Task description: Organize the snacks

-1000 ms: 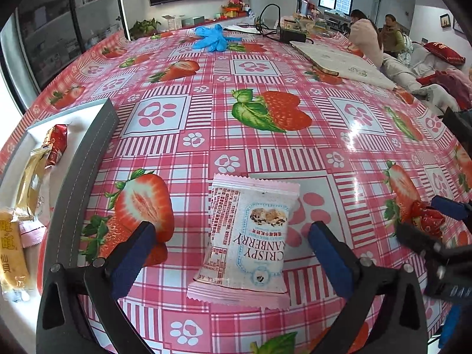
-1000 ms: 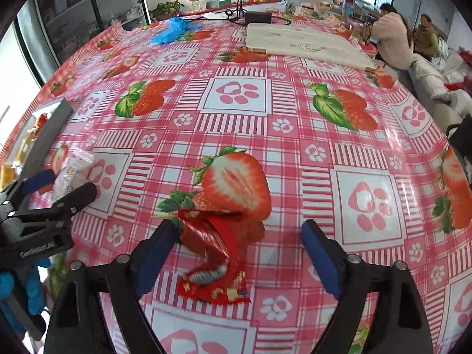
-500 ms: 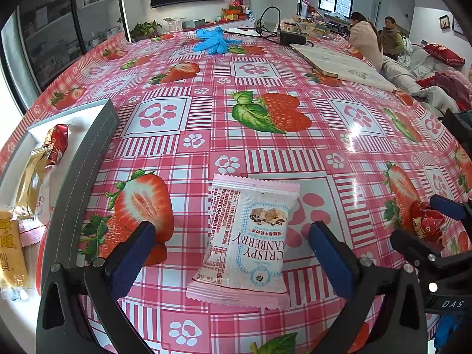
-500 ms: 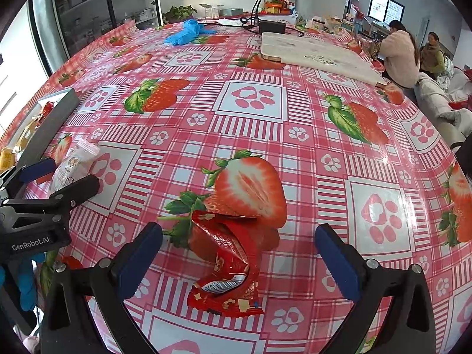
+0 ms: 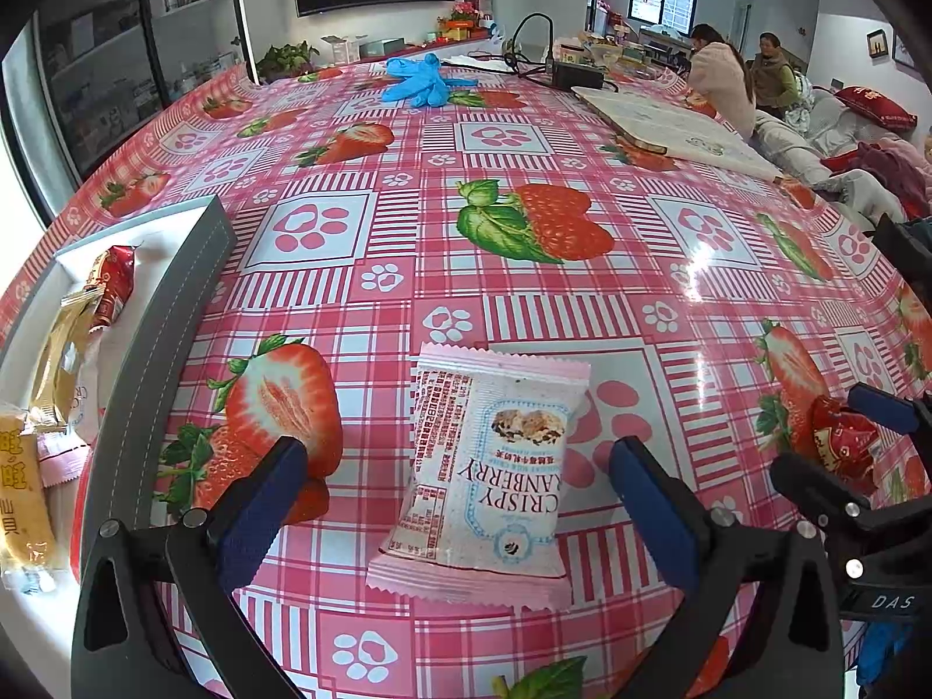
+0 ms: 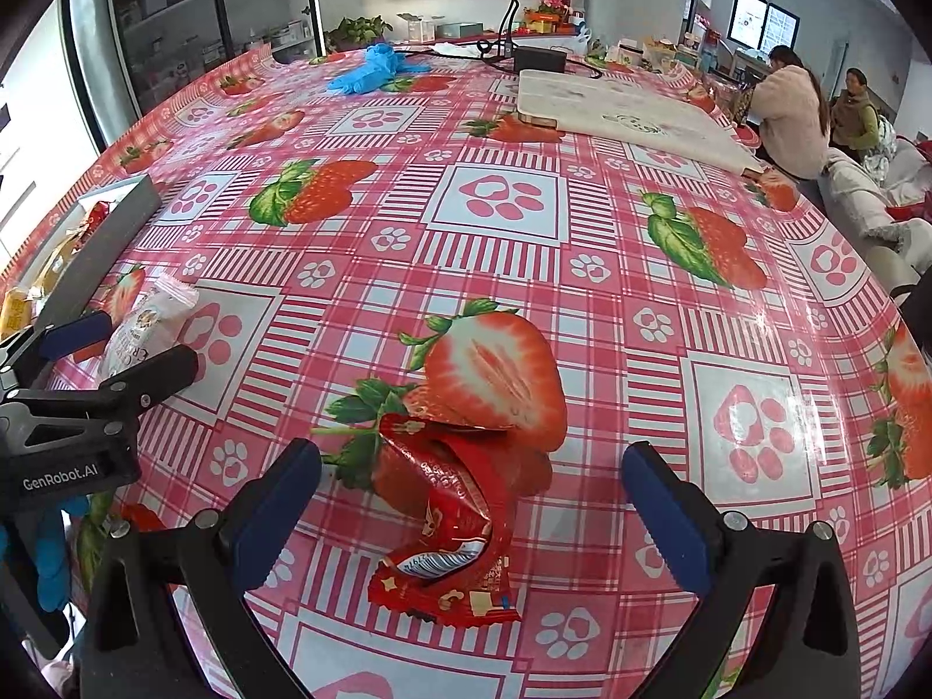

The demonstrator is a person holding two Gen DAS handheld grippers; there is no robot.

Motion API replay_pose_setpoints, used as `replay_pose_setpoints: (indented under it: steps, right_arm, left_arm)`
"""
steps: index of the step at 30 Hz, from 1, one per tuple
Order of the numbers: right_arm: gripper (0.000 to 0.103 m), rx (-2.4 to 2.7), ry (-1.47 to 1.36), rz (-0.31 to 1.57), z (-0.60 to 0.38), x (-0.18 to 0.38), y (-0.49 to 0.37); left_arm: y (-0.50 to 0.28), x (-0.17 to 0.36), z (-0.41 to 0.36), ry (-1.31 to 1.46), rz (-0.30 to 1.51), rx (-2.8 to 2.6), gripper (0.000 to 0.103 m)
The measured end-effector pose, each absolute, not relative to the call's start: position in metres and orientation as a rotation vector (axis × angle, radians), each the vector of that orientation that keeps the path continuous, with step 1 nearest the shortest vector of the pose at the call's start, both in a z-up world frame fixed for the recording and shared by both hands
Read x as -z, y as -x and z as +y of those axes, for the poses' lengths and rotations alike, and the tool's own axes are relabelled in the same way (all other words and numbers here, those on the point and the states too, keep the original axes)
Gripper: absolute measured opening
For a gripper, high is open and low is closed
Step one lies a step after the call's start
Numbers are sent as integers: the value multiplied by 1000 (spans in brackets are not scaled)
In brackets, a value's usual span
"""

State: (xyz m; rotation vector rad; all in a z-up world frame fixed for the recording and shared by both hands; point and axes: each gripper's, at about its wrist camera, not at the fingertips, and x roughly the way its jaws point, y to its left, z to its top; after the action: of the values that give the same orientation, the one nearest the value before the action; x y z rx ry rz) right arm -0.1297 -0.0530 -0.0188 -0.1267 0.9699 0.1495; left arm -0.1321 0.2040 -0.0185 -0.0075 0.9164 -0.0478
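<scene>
Left tongs point(image 5: 457, 486), spread wide, straddle the pale pink crispy cranberry packet point(image 5: 488, 477); right tongs point(image 6: 472, 498), released, straddle the crumpled red foil wrapper point(image 6: 451, 515).

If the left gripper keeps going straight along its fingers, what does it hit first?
Most likely the white and pink Crispy Cranberry snack packet, lying flat on the strawberry-print tablecloth between the open left gripper fingers. Beyond it only bare cloth shows for a long way; depth is hard to judge.

The white packet point(image 5: 492, 475) reads "CRISPY CRANBERRY"; the left gripper point(image 6: 131, 349) body reads "GenRobot.AI".
</scene>
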Motion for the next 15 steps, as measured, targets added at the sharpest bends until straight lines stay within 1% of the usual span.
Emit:
replay_pose_setpoints:
  steps: [15]
  right_arm:
    - [103,-151,128,975,-53,19,128]
  left_arm:
    - [132,18,204,8,916,47,103]
